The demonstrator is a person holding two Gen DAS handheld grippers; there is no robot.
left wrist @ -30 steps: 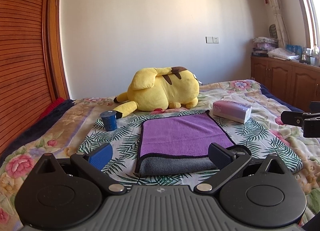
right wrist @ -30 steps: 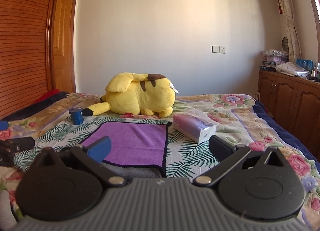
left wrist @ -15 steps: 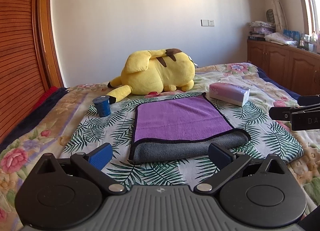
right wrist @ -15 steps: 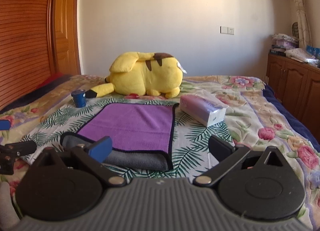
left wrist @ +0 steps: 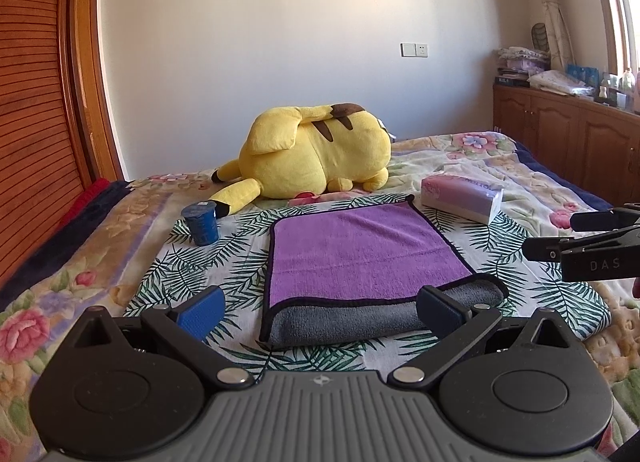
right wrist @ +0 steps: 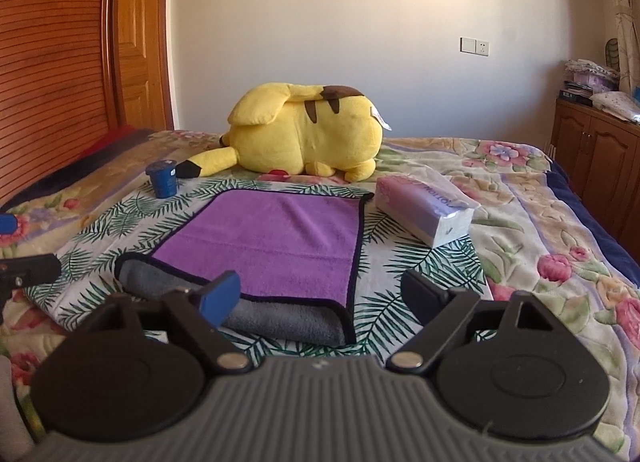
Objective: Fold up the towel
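A bed (left wrist: 532, 190) with a floral cover is filling the room, and a leaf-print cloth (left wrist: 240, 254) is lying on it. The towel (left wrist: 360, 250), purple over grey, is lying folded on the cloth. A plush (left wrist: 316, 154) is lying beyond it, a cup (left wrist: 201, 223) is standing to its left and a tissue pack (left wrist: 464, 198) is sitting to its right. The left gripper (left wrist: 320, 308) and right gripper (right wrist: 320, 294) are hovering near the towel's front edge, jaws spread wide, holding nothing.
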